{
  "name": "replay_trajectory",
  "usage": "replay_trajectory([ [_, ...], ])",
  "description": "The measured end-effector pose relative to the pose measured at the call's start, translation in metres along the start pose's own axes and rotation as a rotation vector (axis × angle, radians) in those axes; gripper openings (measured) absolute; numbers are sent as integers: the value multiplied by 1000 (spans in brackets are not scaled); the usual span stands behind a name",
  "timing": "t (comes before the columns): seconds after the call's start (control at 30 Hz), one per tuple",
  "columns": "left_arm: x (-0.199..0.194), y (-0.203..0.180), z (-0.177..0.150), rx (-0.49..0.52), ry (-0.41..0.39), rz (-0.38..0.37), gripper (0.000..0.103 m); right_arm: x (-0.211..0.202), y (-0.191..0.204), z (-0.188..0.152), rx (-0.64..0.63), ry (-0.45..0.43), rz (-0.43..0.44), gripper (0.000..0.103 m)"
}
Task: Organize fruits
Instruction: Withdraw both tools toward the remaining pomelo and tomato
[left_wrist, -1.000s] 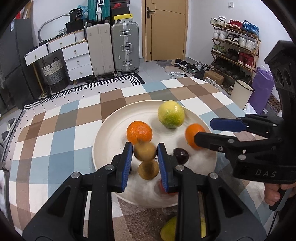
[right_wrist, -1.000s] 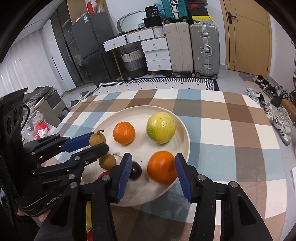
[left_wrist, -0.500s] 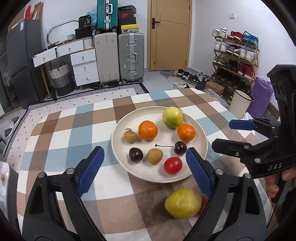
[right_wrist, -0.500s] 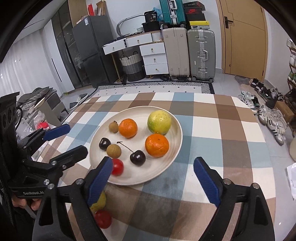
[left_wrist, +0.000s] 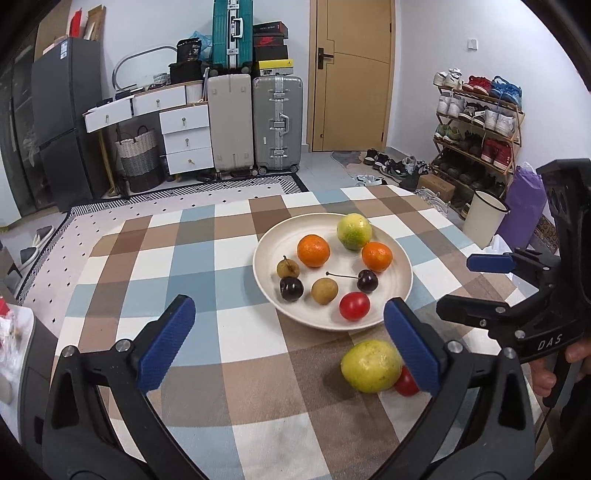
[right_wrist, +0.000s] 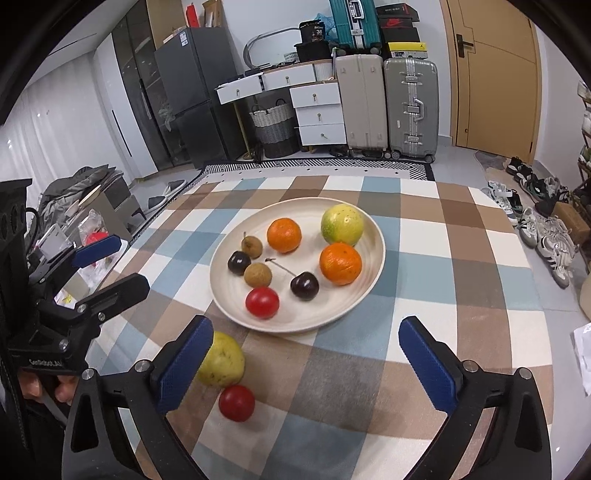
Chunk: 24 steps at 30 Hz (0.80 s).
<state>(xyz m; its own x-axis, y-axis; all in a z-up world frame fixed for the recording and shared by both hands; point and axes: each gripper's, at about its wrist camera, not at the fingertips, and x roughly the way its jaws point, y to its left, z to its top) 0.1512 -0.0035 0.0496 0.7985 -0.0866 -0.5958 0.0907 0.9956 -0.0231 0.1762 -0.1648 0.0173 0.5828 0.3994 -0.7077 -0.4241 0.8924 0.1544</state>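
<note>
Nearest the cameras, both grippers stand wide and empty: the left gripper (left_wrist: 288, 341) jaws are still spreading, nothing between them, and the right gripper (right_wrist: 306, 363) likewise. Off the plate at its 6 o'clock lie a yellow-green pear (left_wrist: 370, 365) and, touching it, a red tomato (right_wrist: 236, 403) — judged not yet sorted. The plate (left_wrist: 402, 280) holds the gathered fruit, small pieces toward 7 o'clock, the two oranges (left_wrist: 313, 250) and the green citrus (left_wrist: 354, 231) toward 12. Legible writing: "DAS" on the right tool, "GenRobot.AI" — partly blurred — on the left.
</note>
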Motion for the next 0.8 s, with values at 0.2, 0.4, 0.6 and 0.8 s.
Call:
replay_trajectory([
  [0.2, -10, 2, -14, -25, 8, -2, 102, -2, 8, -16, -33, 35, -8, 102],
  [0.4, -11, -4, -31, -15, 31, 7, 102, -2, 13, -33, -41, 70, 0, 102],
  [0.6, -12, -13, -44, -3, 36, 22, 102, 5, 17, -49, -49, 116, -1, 102],
  [0.8, -12, -18, -55, 22, 43, 48, 102, 16, 22, -64, -78, 158, -13, 102],
])
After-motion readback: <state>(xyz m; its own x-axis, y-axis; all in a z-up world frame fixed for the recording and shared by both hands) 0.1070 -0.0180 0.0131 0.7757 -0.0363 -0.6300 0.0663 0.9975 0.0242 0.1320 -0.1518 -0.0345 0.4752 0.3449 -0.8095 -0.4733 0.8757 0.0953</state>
